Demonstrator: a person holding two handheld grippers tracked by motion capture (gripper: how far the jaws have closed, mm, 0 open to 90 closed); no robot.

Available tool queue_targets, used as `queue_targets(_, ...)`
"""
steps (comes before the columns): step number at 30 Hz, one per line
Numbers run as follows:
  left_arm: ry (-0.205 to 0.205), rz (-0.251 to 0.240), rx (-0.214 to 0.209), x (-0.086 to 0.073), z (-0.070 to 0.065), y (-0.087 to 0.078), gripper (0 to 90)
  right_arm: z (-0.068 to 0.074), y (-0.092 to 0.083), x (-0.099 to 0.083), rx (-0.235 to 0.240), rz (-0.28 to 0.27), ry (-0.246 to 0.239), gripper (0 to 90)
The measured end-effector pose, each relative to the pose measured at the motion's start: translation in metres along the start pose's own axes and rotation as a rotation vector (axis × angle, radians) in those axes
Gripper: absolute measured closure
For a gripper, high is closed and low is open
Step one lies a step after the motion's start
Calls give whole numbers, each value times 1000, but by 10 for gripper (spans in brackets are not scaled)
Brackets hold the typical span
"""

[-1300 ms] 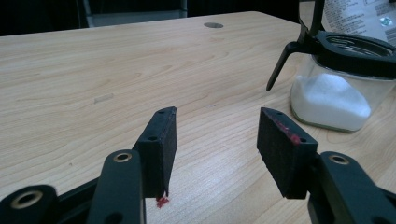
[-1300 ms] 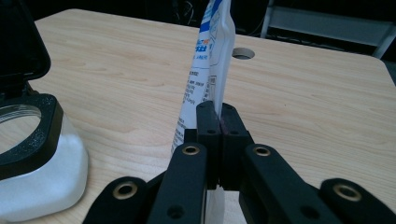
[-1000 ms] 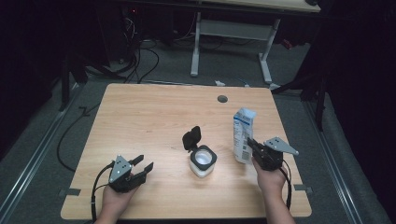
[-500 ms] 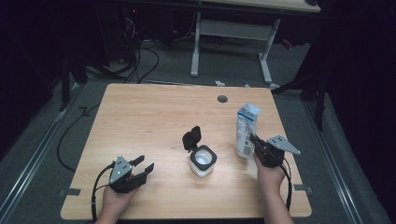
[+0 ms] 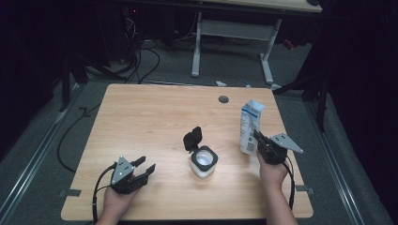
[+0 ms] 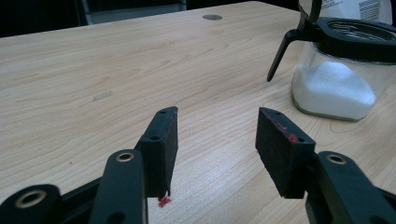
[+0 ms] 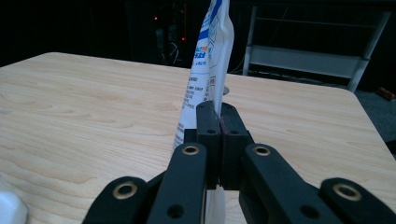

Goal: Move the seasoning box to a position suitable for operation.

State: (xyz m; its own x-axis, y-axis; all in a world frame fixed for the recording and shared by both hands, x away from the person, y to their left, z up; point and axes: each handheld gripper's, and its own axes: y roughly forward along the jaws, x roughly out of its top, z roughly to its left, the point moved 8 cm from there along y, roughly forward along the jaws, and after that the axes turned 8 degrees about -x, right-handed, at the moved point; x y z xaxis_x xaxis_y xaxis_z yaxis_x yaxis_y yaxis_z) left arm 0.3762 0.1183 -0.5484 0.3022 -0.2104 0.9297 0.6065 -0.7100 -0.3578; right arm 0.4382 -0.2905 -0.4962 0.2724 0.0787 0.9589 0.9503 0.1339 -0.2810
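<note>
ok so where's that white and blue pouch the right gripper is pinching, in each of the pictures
High view: the pouch stands upright right of centre, just above the right gripper.
Left gripper view: its printed lower part peeks in at the top right corner, behind the jar.
Right gripper view: centre, rising from the shut jaws.
Shared landmark: the round grommet in the table.

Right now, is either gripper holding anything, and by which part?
The right gripper pinches the white and blue pouch by its thin side edge, low down. The left gripper holds nothing, jaws open.
</note>
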Motion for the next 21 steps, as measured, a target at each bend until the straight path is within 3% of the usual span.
queue_targets(6, 2, 5, 1, 0, 0, -2, 492, 3, -3, -11, 4, 4, -37, 891)
queue_targets(14, 0, 4, 3, -1, 1, -1, 491, -2, -21, -29, 18, 28, -27, 887)
queue_targets(21, 1, 11, 1, -1, 0, 0, 491, 6, -27, -35, 36, 32, -47, 861)
